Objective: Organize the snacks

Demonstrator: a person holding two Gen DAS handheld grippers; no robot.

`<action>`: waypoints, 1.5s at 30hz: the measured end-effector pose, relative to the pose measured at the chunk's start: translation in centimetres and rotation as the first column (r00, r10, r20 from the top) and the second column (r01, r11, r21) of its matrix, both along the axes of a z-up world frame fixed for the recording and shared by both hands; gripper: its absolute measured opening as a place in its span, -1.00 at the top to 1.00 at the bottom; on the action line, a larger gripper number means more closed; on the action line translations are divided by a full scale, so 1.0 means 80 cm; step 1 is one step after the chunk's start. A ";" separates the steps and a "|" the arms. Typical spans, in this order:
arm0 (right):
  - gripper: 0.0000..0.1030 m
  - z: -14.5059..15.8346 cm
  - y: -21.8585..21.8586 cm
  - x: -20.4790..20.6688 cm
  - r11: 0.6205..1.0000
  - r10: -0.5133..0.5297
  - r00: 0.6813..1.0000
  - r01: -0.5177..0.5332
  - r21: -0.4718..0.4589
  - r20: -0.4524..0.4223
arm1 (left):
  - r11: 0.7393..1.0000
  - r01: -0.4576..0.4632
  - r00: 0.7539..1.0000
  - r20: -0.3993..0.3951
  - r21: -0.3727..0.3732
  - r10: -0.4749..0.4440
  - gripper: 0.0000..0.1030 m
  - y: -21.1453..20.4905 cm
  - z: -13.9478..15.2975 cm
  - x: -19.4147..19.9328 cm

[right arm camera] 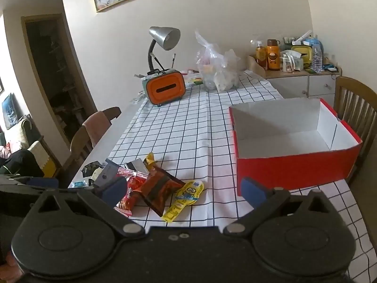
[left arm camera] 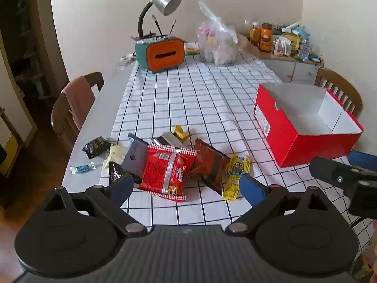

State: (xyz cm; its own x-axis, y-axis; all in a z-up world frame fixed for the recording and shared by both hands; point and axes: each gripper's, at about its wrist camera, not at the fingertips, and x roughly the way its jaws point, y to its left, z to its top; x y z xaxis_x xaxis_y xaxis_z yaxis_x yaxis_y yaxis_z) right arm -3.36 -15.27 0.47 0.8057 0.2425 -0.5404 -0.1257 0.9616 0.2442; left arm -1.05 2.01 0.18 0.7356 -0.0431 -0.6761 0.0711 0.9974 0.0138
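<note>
A pile of snack packets lies on the checked tablecloth: a red packet (left arm camera: 167, 173), a brown packet (left arm camera: 208, 166), a yellow minion packet (left arm camera: 235, 174), a dark grey packet (left arm camera: 135, 158) and smaller ones to the left. An empty red box (left arm camera: 306, 141) with white inside stands to the right. My left gripper (left arm camera: 186, 187) is open, just above and in front of the red packet. My right gripper (right arm camera: 185, 189) is open, hovering near the minion packet (right arm camera: 186, 197) and brown packet (right arm camera: 159, 191), left of the box (right arm camera: 294, 167). Its body shows in the left wrist view (left arm camera: 341, 176).
An orange tissue box with a desk lamp (left arm camera: 163, 54) and a clear plastic bag (left arm camera: 218, 42) stand at the table's far end. Wooden chairs stand at the left (left arm camera: 75, 106) and right (left arm camera: 339, 89). A cluttered cabinet (left arm camera: 282, 40) is behind. A small black packet (left arm camera: 96, 146) lies near the left edge.
</note>
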 end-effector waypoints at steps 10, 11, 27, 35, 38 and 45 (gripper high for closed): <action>-0.99 0.000 -0.035 0.014 1.000 -0.014 1.000 0.014 -0.011 0.007 | 1.000 0.014 0.999 0.039 -0.003 -0.014 -0.89 0.010 0.017 -0.014; -0.99 0.001 -0.035 0.015 1.000 -0.015 1.000 0.015 -0.012 0.008 | 1.000 0.014 0.999 0.041 -0.002 -0.014 -0.89 0.010 0.017 -0.014; -0.99 0.007 -0.039 0.012 0.999 -0.029 1.000 0.029 -0.025 0.012 | 1.000 0.031 0.997 0.066 -0.003 -0.031 -0.89 0.011 0.026 -0.022; -0.99 0.009 -0.039 0.008 0.999 -0.021 0.999 0.022 -0.024 0.030 | 0.999 0.037 0.997 0.075 -0.003 -0.036 -0.89 0.011 0.029 -0.024; -0.99 0.011 -0.040 0.008 0.999 -0.024 0.999 0.025 -0.023 0.033 | 0.999 0.038 0.996 0.078 -0.005 -0.037 -0.89 0.011 0.030 -0.024; -0.99 0.012 -0.042 0.007 0.999 -0.029 0.999 0.030 -0.025 0.031 | 0.999 0.045 0.996 0.074 -0.009 -0.044 -0.89 0.010 0.029 -0.024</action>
State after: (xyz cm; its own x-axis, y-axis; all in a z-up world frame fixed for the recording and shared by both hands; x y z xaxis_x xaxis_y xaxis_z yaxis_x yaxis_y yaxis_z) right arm -2.79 -18.65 1.44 0.8286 0.2048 -0.5210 -0.1041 0.9708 0.2160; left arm -2.98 2.80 2.51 0.7804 -0.0837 -0.6196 0.1146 0.9934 0.0102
